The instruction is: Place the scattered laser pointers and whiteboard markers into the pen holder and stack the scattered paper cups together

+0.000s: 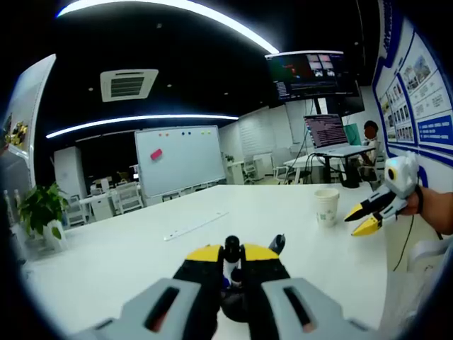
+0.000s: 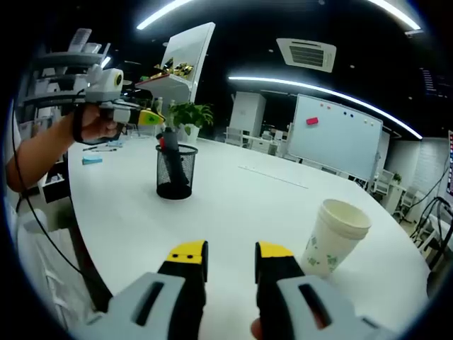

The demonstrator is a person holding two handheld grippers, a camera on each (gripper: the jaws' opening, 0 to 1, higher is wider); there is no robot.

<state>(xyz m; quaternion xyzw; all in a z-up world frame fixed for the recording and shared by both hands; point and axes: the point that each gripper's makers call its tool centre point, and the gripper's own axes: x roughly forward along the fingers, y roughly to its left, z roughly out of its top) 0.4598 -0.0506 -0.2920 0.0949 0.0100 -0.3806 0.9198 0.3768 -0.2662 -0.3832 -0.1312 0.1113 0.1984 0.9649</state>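
Nearest the camera in the left gripper view, the left gripper rose from the bottom edge with its yellow-tipped jaws pressed onto a dark marker standing upright between them. Directly under the jaws sat the black mesh pen holder, mostly hidden by them, with another dark pen poking out at the right jaw's side.

In the right gripper view, the right gripper hung over the table with its jaws spread apart and nothing between them.

The big white table carried everything. On it, the pen holder stood well to the left of the right gripper, with the marker upright in it. The left gripper hovered just above the holder, held by a person's hand; from that side I could not tell how the jaws sat.

A white paper cup with green print stood upright just right of the right gripper, near the table's edge. In the left gripper view the cup stood just beside the right gripper, held in a hand and pointing toward it, jaws apart.

A long thin ruler lay flat on the table beyond the pen holder. A whiteboard stood behind the table, and a potted plant sat at the far left.
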